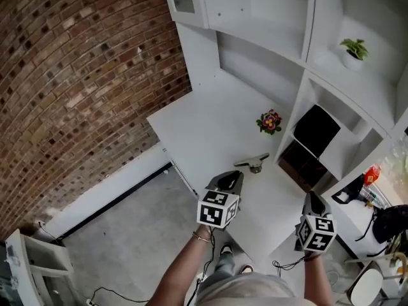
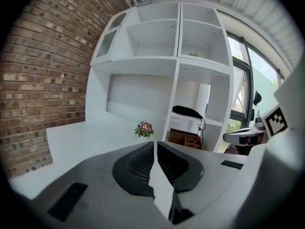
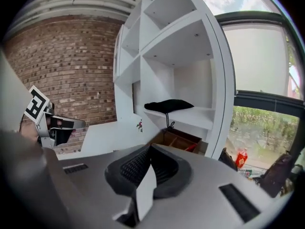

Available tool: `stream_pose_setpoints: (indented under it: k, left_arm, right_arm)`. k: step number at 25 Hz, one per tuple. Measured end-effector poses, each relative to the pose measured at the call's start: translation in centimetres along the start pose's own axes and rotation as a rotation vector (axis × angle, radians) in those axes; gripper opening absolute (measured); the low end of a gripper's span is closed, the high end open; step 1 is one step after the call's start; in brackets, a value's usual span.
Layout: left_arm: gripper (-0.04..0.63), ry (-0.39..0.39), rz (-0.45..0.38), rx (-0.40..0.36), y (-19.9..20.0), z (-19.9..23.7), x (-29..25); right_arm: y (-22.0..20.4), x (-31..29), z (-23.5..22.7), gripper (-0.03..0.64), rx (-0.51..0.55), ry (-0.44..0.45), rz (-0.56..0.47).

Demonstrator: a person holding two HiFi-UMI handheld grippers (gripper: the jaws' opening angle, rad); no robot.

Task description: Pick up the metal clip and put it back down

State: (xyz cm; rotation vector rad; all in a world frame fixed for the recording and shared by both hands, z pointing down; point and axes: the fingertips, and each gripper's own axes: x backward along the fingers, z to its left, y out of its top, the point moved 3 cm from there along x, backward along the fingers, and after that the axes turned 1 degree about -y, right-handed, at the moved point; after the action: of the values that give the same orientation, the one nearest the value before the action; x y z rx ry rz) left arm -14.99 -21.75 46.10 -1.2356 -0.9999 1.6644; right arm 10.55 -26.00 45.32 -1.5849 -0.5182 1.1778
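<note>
Lying near the right edge of the white table, small silver metal clip, long axis crosswise, just ahead of the nearer left gripper; right gripper farther; both sets of fingers pressed together, empty.

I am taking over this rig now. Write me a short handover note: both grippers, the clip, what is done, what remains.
Left gripper: jaws together, nothing between them.
Right gripper: jaws together, also empty.
Metal clip: lies on the white desk, just ahead of the left gripper, touched by neither. A small potted flower stands farther back.
Done: the pictures do not tell whether the clip was already lifted and put back.
Left: if it was not, pick it up and set it down again.
</note>
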Motion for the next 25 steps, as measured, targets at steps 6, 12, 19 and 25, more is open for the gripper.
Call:
stream_pose_setpoints:
  k: [6,12,19,25]
  left_arm:
    - [0.011,0.132,-0.131,0.075,-0.3,-0.5,4.6]
    - [0.011,0.227,-0.163,0.105,-1.8,-0.8,6.9]
    - [0.011,0.261,-0.158,0.101,-2.0,-0.6,8.2]
    - [0.011,0.282,-0.16,0.101,-2.0,-0.5,8.3]
  right_arm:
    - [2.1,1.0,1.2,0.0,0.1,0.072,-0.054]
    - [2.1,1.1,1.5,0.0,0.089,0.091,-0.065]
    - [2.1,1.8,3.1,0.0,0.057,0.154,-0.093]
    - [2.3,2.2,2.8,0.0,0.029,0.142,-0.109]
